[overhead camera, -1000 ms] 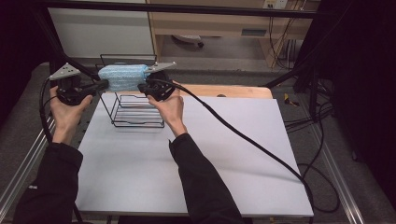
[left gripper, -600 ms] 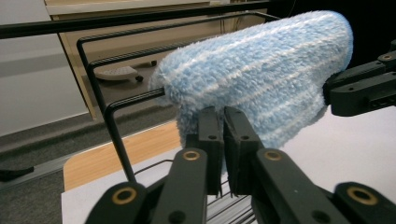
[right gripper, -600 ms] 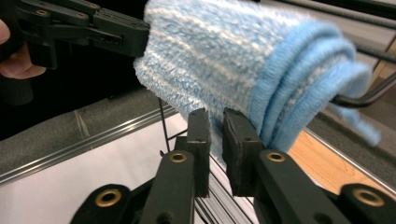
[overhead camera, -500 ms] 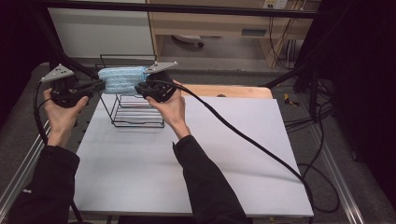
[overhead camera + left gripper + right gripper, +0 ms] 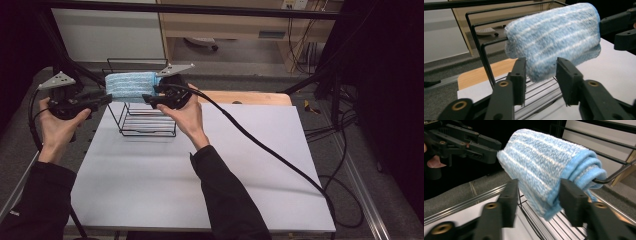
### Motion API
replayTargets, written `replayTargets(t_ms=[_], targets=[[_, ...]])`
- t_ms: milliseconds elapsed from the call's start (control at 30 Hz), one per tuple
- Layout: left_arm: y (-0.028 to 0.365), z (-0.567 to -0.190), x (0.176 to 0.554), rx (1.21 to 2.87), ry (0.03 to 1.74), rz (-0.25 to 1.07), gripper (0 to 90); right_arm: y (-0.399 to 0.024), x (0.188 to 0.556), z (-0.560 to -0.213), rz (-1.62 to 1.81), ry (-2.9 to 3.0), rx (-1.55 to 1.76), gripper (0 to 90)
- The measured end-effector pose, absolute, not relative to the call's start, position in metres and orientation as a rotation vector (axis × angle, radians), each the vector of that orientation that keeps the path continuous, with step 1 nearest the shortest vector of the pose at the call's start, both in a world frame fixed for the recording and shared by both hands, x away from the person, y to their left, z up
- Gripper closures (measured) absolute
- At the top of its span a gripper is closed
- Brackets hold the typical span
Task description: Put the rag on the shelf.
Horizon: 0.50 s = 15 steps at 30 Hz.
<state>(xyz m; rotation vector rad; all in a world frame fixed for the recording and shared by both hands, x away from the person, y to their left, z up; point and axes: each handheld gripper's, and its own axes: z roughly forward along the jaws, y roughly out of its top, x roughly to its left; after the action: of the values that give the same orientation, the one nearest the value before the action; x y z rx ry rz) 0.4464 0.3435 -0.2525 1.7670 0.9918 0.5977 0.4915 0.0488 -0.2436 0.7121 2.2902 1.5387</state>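
A folded blue towel with white stripes (image 5: 131, 86) hangs over the top bar of a black wire rack (image 5: 150, 131) at the table's back left. My left gripper (image 5: 107, 99) is at the towel's left end and my right gripper (image 5: 148, 99) at its right end. Both sets of jaws have just been opening. In the left gripper view the towel's lower edge (image 5: 549, 50) sits between the parted jaws of the left gripper (image 5: 541, 81), loose. In the right gripper view the towel (image 5: 541, 167) droops between the spread jaws of the right gripper (image 5: 539, 203), with a gap beside it.
The rack stands on a white table (image 5: 225, 165), with a wooden board (image 5: 250, 97) behind it. A thick black cable (image 5: 260, 145) trails from the right gripper across the table to the right. Black frame bars and a shelf unit stand beyond the table.
Both grippers have gone from shut on the towel's ends to open. The hands have drawn slightly back and up, and the towel stays draped on the rack bar.
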Motion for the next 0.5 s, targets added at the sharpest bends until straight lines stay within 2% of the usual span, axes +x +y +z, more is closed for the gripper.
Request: replayTargets(t_ms=[167, 500], targets=[[0.342, -0.26, 0.439, 1.789, 0.992, 0.584, 44.5, 0.039, 0.486, -0.243, 1.502, 2.283, 0.718, 33.2], [0.341, -0.269, 0.435, 1.809, 1.008, 0.588, 35.8, 0.017, 0.479, -0.243, 1.51, 2.259, 0.738, 24.8]])
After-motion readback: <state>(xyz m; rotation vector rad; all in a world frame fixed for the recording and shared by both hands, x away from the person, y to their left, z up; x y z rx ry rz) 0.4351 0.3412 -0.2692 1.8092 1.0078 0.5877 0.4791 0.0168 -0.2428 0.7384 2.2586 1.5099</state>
